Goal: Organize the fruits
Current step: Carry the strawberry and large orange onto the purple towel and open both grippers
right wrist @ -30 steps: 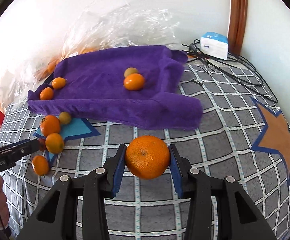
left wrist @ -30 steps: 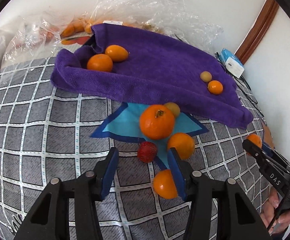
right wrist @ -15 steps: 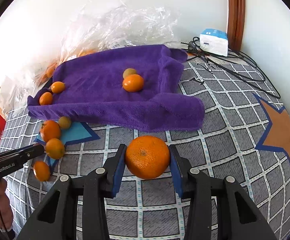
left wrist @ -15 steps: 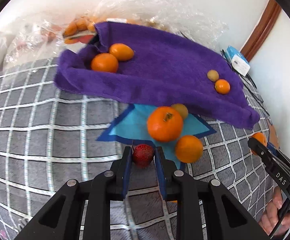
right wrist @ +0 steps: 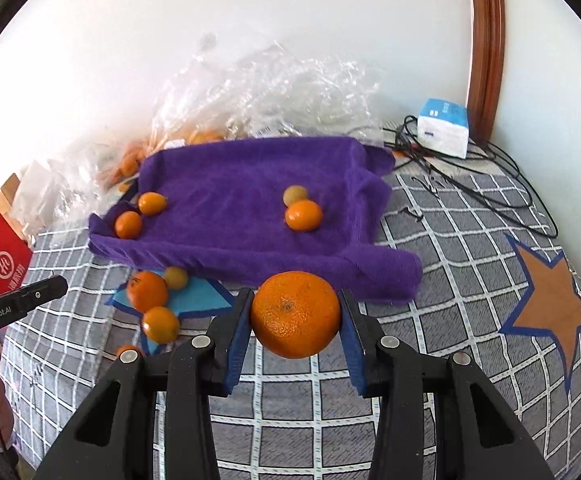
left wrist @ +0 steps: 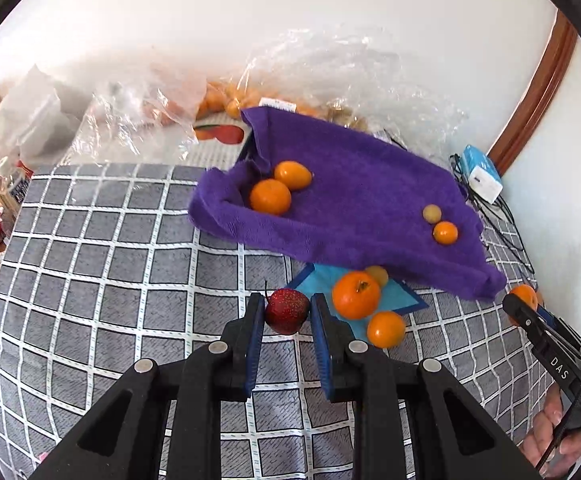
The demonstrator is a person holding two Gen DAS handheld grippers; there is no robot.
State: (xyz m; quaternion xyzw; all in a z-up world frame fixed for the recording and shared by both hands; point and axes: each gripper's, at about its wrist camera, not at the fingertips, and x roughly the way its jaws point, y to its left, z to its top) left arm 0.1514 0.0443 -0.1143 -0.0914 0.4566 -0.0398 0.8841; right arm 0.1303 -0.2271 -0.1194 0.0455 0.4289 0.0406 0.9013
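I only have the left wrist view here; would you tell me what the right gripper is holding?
Observer: The right gripper is shut on a large orange.
Operator: Thank you. Is there a pattern on the cloth to its right?
Observer: Yes, an orange star with a blue border is printed there.
Operator: And the red box at my left edge, does it carry a mark?
Observer: The red box shows a white circular logo.

Four fruits (right wrist: 303, 215) on towel (right wrist: 242, 216), plastic bags (right wrist: 274, 92) behind
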